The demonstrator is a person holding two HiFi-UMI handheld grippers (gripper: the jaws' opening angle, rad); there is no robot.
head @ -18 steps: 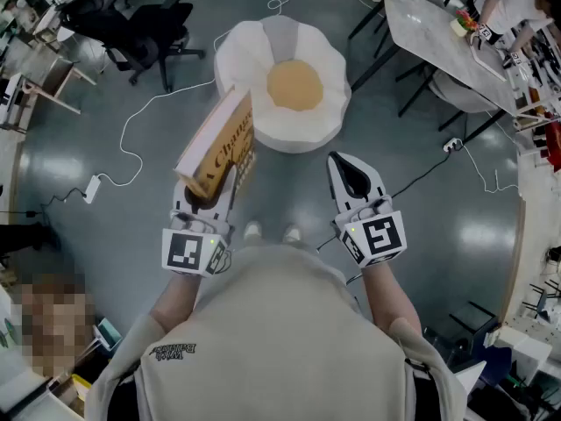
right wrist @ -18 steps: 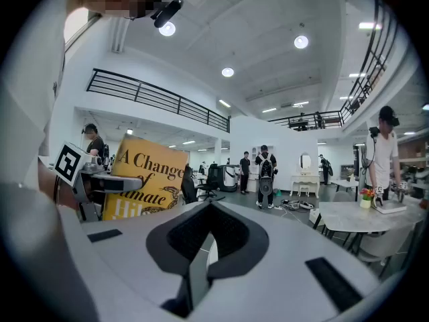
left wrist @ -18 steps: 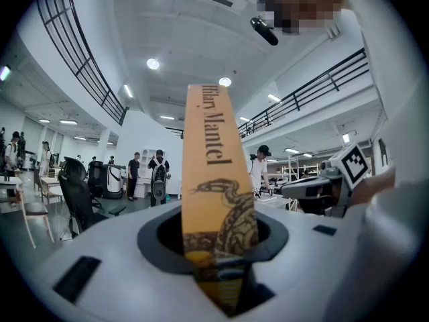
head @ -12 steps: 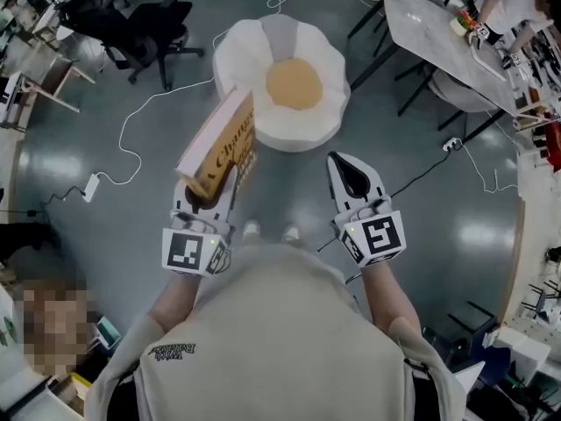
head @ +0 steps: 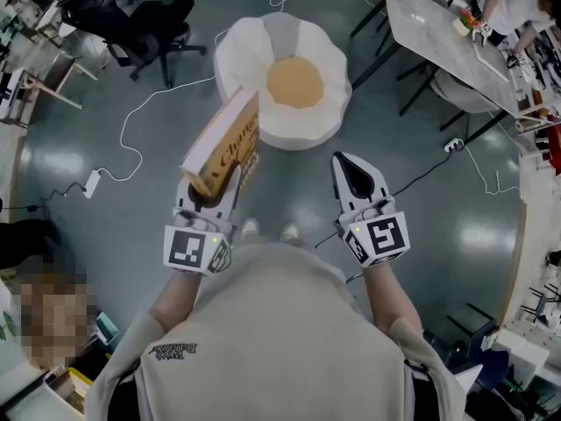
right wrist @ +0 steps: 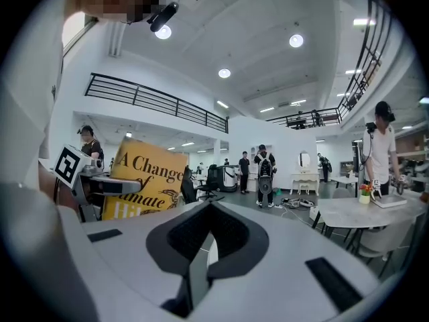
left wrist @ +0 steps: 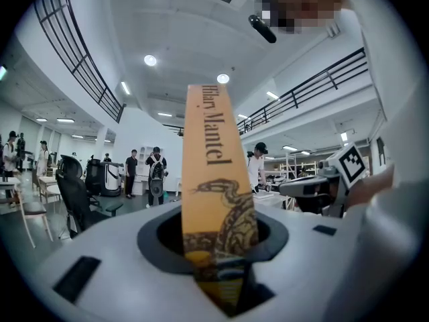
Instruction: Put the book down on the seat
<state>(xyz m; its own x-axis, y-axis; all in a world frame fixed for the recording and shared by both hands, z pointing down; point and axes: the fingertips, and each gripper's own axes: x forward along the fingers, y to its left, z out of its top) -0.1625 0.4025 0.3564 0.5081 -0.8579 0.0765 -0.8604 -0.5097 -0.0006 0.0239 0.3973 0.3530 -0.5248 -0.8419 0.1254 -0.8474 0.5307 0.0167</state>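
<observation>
The seat (head: 237, 60), that big white petal-shaped thing with the tan cushion (head: 294, 84) in the middle, sits on the grey floor (head: 438, 253) just ahead of the person, and nothing is on it. So the actual put-down isn't done.

The book (head: 223, 143) is up in the air on the near-left side of the seat. In the head view its far end overlaps the seat's edge, but it looks carried rather than resting there. It's tilted, with the yellow cover facing right. The left claw (head: 209, 202) is clamped on its near end, and in the left gripper view the spine runs straight up from between the jaws.

The right claw (head: 352, 172) hangs alongside, apart from the book, with its jaws together and nothing in them.

My read is that the pickup and carry are sorted. What's left is getting the book over the cushion, lowering it, laying it flat and letting go. Call it roughly halfway.
</observation>
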